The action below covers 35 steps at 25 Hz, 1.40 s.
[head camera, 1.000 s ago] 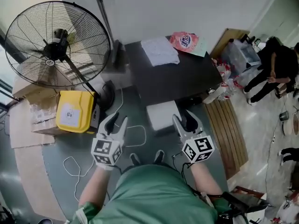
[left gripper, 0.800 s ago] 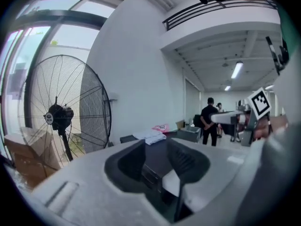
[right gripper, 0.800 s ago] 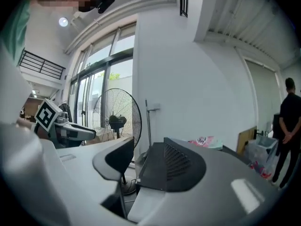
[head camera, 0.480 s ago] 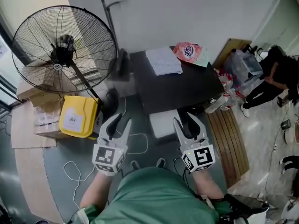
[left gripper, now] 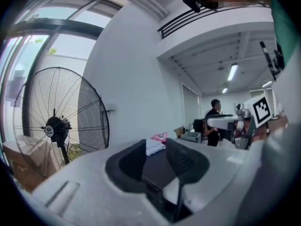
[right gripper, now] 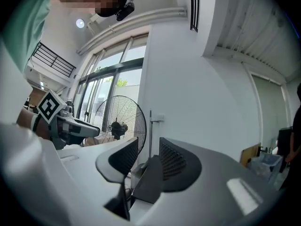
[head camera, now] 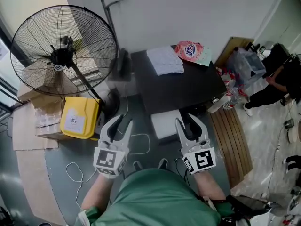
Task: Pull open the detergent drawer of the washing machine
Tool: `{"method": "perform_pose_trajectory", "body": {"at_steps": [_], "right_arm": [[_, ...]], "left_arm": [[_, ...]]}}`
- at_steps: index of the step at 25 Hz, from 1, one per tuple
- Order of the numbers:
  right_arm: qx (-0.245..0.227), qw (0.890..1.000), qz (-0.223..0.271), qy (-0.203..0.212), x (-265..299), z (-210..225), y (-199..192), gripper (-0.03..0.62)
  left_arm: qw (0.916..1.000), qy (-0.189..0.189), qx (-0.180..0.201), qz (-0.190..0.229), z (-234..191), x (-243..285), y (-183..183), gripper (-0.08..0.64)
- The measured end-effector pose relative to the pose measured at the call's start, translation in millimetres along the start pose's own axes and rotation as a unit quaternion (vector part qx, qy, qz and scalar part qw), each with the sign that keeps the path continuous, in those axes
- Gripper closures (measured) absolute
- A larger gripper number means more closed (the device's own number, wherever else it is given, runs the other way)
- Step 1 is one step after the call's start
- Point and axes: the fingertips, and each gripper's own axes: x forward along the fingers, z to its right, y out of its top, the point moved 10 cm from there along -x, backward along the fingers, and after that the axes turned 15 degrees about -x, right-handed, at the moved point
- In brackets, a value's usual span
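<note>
The left tool (head camera: 121,123) and right tool (head camera: 186,121), part-open and empty with jaws just narrowing, were aimed at the washing machine (head camera: 178,86) for a pull. The white block (head camera: 164,123) between them was possibly its drawer.

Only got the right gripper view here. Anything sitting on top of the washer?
Observer: Yes. A white cloth and a pink bag lie on the black top of the washing machine, at the wall end.
Operator: Left side holding anything?
Observer: No. The left tongs are open and empty. Their jaws have just been closing a little, with nothing between them.
Operator: What's on the floor by the fan?
Observer: A yellow container sits beside the base of the fan, with cardboard boxes next to it.
</note>
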Motion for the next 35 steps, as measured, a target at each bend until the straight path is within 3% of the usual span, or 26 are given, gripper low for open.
{"method": "perform_pose_trajectory", "body": {"at_steps": [35], "right_arm": [[0.034,0.999,0.001,0.000,-8,-6,-8,0.456]], "left_arm": [[0.9997,-0.003,-0.009,-0.025,-5,-5,-14,0.436]]}}
